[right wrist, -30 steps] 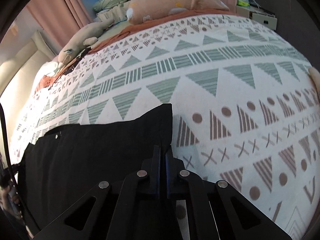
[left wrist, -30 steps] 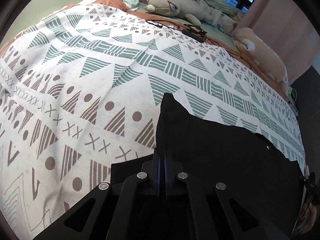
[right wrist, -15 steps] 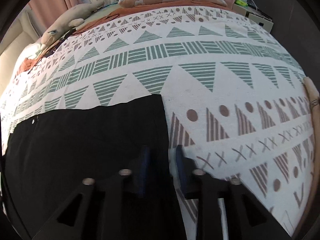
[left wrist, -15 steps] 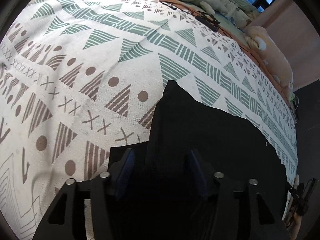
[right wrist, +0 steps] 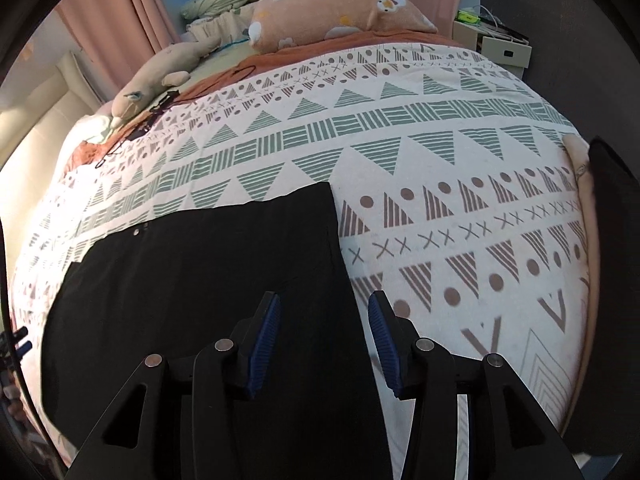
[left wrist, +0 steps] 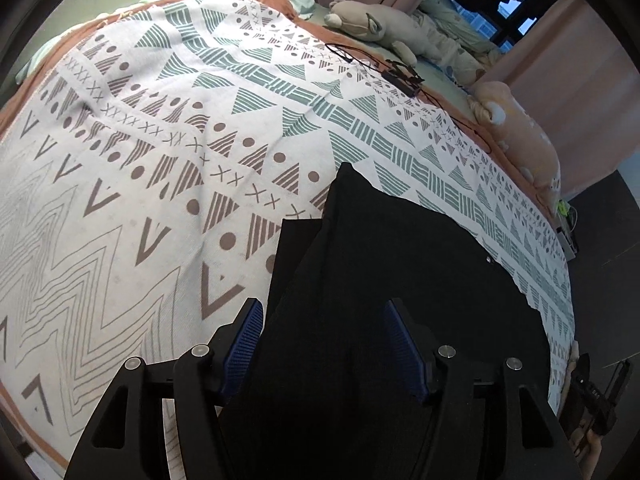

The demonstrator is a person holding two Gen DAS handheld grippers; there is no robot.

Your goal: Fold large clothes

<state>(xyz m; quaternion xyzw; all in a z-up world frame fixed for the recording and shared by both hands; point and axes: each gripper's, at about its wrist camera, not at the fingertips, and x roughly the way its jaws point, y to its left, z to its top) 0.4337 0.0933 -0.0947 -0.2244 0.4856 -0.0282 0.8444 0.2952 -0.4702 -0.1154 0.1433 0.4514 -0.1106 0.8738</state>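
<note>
A large black garment [left wrist: 400,264] lies spread flat on the patterned bedspread [left wrist: 160,140]; it also shows in the right wrist view [right wrist: 208,264]. My left gripper [left wrist: 324,320] is open, its blue pads on either side of the garment's left corner fold, which is raised a little. My right gripper [right wrist: 324,316] is open above the garment's right edge, with the bedspread [right wrist: 460,200] beside it. A small metal button [right wrist: 136,232] sits near the garment's far edge.
Plush toys [left wrist: 384,24] and an orange pillow [right wrist: 340,8] lie along the far side of the bed. A black cable and device [left wrist: 400,76] rest on the bedspread. A nightstand [right wrist: 496,40] stands beyond the bed. A person's arm [right wrist: 588,208] shows at the right.
Both grippers were shut on the garment's corners a second ago; both have opened and let go. The garment now rests on the bed, and both grippers have pulled back slightly.
</note>
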